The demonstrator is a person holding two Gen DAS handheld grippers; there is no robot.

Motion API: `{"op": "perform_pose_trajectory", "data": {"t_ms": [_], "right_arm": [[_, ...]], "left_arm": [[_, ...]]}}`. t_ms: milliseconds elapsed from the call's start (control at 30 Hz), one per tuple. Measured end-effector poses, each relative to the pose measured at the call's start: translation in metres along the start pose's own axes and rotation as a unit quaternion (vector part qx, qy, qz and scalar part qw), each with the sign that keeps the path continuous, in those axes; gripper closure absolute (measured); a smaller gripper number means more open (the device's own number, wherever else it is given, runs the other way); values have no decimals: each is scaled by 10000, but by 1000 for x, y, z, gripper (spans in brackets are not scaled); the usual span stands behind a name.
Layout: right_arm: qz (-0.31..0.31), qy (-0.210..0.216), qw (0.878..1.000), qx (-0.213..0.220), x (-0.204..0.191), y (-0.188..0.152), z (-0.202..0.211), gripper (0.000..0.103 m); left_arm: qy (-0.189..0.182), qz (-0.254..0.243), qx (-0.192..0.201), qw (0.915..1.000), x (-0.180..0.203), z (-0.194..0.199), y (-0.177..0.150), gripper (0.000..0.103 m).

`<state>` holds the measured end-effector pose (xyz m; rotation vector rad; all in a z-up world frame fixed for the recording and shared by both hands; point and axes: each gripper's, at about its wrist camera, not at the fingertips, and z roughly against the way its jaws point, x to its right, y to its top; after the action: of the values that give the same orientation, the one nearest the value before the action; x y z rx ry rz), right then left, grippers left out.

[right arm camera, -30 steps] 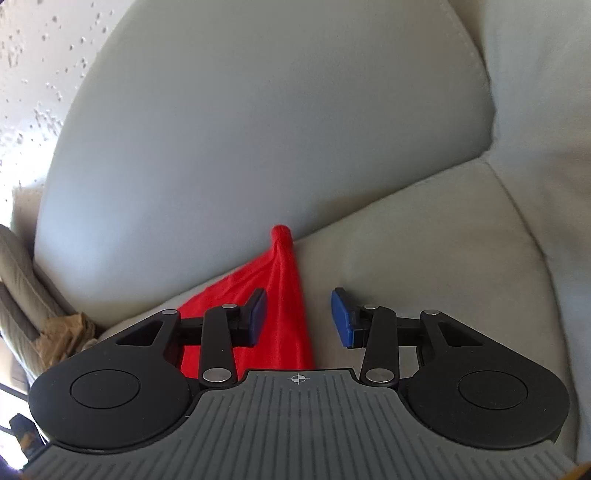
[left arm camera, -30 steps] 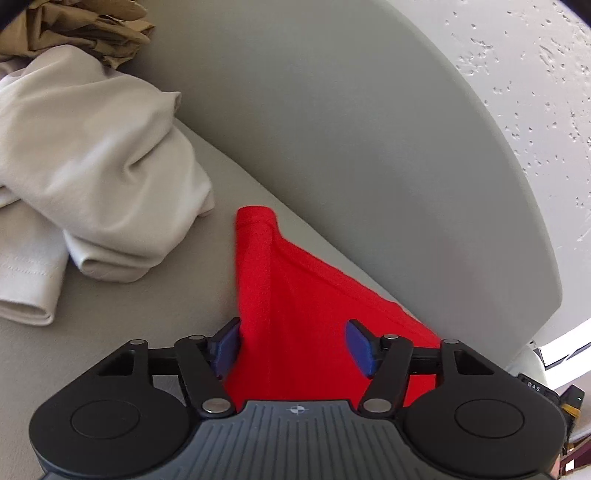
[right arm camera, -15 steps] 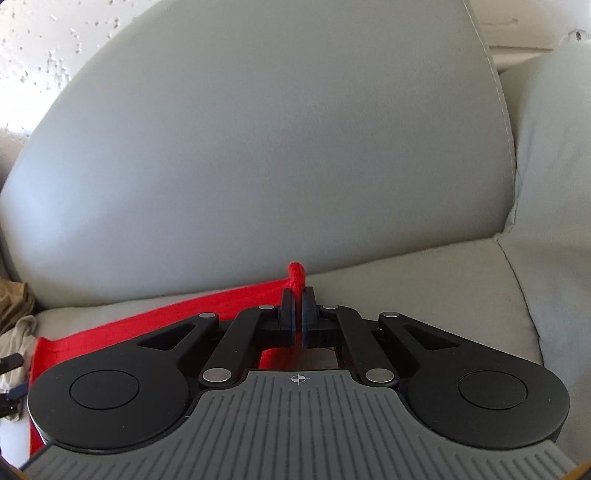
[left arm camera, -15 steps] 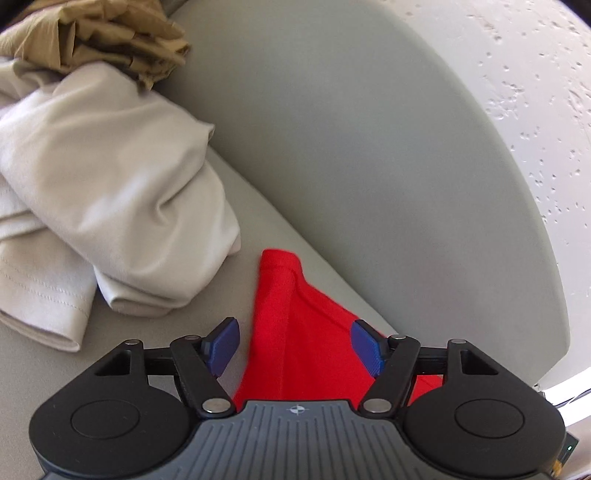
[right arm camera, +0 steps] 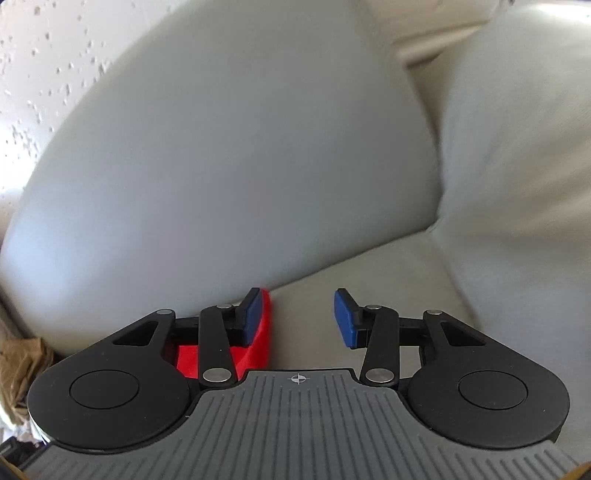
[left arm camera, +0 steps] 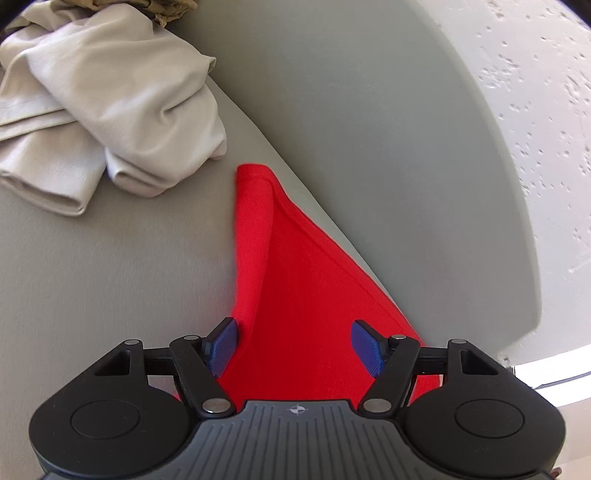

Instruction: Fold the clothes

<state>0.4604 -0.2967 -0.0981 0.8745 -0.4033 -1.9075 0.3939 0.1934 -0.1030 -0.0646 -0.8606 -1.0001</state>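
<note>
A red garment (left arm camera: 295,280) lies flat on the grey sofa seat, along the foot of the backrest, tapering to a folded corner at the far end. My left gripper (left arm camera: 295,345) hovers over its near part, open, blue pads spread to either side of the cloth. In the right wrist view only a small red edge of the garment (right arm camera: 260,332) shows, beside the left pad. My right gripper (right arm camera: 297,317) is open above the seat and holds nothing.
A crumpled beige garment (left arm camera: 110,110) lies on the seat at upper left, with tan cloth (left arm camera: 166,7) behind it. The grey backrest cushion (right arm camera: 229,166) rises right behind the red garment. A second cushion (right arm camera: 517,166) stands at right. Tan cloth (right arm camera: 18,362) sits at far left.
My right gripper was shut on the red corner half a second ago and has since opened and let it go. The left gripper stayed open, shifting slightly over the cloth.
</note>
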Motion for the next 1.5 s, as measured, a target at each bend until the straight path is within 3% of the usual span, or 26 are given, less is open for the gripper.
{"op": "perform_pose_trajectory", "data": {"t_ms": [67,200,300,367,467,567,700,733,767,800,867,933,1033,1167,1300,1367,1500], "right_arm": [[228,-250,9982,487,7,4,37,58],[194,-377,9913,1246,40,16,125,56],[-13,-190,9877,1549,70,10,203,44],[-111,12,9870,1604,80,-5,257,32],[-187,244,9876,1540,95,-22,323,24],[4,352,9925,1170,106,-73,361,20],[156,579,9976,356,110,-157,347,26],[245,602,9976,232,107,-172,340,34],[333,626,9974,108,104,-187,334,48],[422,649,9970,-16,101,-202,327,53],[598,694,9954,-263,95,-231,314,62],[817,714,9930,-463,88,-257,301,64],[1313,517,9893,-357,75,-258,289,64],[1186,527,9914,-195,75,-256,279,64],[693,627,9949,-373,85,-252,252,65],[757,676,9946,-226,83,-254,253,92],[1185,586,9911,144,72,-257,262,100]], "left_arm": [[8,10,132,9999,0,20,-9,38],[331,-574,211,9976,11,54,-69,38],[590,-1046,254,9924,20,78,-116,36],[762,-1360,283,9874,25,95,-148,35],[1017,-1826,325,9774,34,119,-196,33],[1269,-2287,366,9645,43,144,-243,33],[1600,-2891,419,9429,54,176,-307,40],[1681,-3040,432,9367,57,184,-322,53],[1670,-3091,430,9353,59,183,-331,60],[1621,-3101,421,9358,60,177,-337,69],[1522,-3163,385,9356,63,168,-347,69],[1512,-3321,388,9302,67,167,-356,69],[1633,-3512,590,9201,70,170,-367,66],[1518,-3399,461,9270,63,166,-370,61],[1468,-3256,285,9336,56,157,-368,60],[1447,-3209,265,9356,54,154,-365,60],[1428,-3185,315,9366,53,155,-361,60]]}}
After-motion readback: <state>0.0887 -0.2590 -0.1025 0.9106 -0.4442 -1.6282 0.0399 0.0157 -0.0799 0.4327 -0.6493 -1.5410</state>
